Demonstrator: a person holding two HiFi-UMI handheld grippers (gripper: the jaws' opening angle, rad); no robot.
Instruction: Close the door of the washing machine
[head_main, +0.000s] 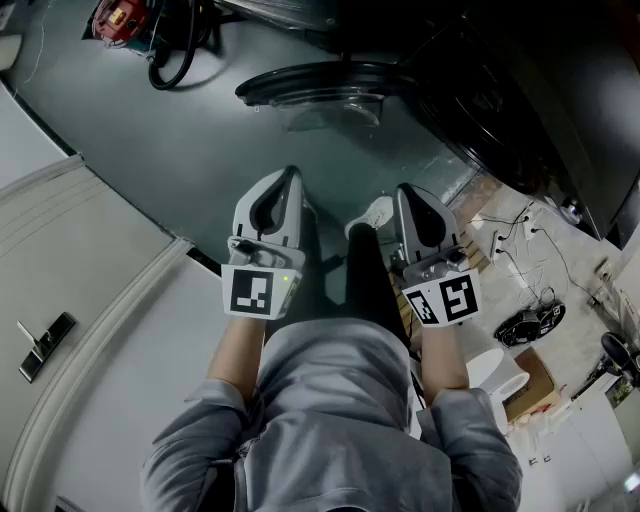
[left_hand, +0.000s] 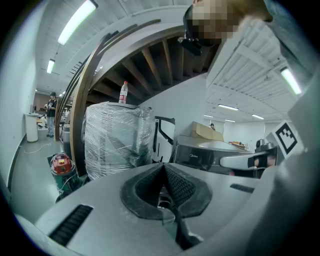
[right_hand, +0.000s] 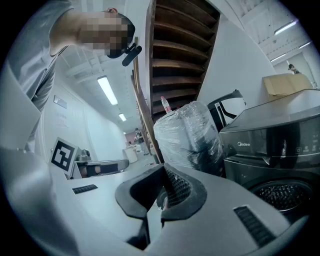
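Grey-green floor (head_main: 150, 160) of a strip-lit workshop lies under the left gripper (head_main: 288, 178) and right gripper (head_main: 408, 192), both with fingers pressed together on nothing, while beyond their fingertips the door (head_main: 320, 88) of the dark washing machine (head_main: 520, 110) stands swung open, its long axis running leftward from the machine.

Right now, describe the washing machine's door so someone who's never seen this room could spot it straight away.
Find the dark washing machine at the head view's upper right. Its door stands swung open to the left of it, above the grey floor. It is a dark ring around a clear bulging window, unlike the red tool farther left.
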